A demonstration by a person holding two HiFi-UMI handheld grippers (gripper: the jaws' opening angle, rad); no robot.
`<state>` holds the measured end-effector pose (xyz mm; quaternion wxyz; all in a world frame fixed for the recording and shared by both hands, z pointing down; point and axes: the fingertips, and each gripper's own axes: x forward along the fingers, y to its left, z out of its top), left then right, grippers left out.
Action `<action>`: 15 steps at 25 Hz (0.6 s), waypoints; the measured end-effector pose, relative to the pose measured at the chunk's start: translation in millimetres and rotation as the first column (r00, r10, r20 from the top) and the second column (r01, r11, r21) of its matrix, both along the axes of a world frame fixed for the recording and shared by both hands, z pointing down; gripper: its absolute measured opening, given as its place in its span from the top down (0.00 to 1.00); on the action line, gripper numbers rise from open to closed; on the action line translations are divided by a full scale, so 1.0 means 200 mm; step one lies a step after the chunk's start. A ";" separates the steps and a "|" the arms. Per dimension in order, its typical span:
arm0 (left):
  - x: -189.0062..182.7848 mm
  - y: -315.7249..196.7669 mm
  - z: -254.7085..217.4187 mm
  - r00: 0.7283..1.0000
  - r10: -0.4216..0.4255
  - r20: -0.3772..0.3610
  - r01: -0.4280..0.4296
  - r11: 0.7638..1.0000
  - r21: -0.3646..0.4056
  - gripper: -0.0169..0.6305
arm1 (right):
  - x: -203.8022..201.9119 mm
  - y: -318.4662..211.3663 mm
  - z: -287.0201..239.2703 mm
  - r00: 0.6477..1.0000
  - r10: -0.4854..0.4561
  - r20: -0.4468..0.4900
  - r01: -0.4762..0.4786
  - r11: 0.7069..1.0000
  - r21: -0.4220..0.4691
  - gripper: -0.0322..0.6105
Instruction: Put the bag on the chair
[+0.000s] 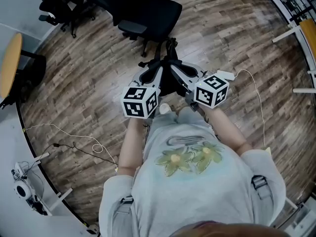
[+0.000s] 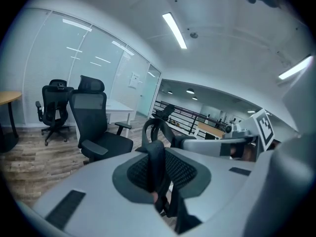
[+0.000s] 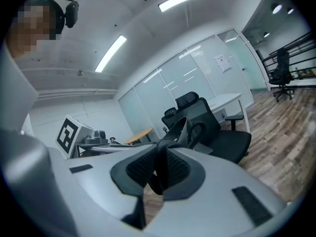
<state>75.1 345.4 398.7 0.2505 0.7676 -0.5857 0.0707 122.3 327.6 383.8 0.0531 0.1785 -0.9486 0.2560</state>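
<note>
Hanging above the floor just short of the chair, with one strap of the bag clenched in the left gripper and another in the right gripper, probably so as to keep it level for lifting onto the seat.

Wood-plank floor — a black office chair stands on it, a second chair well apart to its left near a wooden-topped table; one white cable loops at left, another cable trails at right
</note>
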 end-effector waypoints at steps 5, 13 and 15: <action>-0.03 -0.06 0.02 1.000 0.028 -0.005 -0.028 1.000 0.003 0.86 | -0.03 -0.06 0.02 1.000 0.026 -0.009 -0.026 1.000 -0.006 0.89; -0.11 -0.19 0.05 0.999 0.038 -0.034 -0.039 0.999 -0.012 0.86 | -0.10 -0.17 0.04 0.999 0.030 -0.034 -0.030 1.000 0.003 0.89; -0.12 -0.24 0.05 0.998 0.047 -0.033 -0.048 0.999 -0.016 0.86 | -0.11 -0.22 0.04 0.999 0.035 -0.034 -0.035 0.999 0.005 0.89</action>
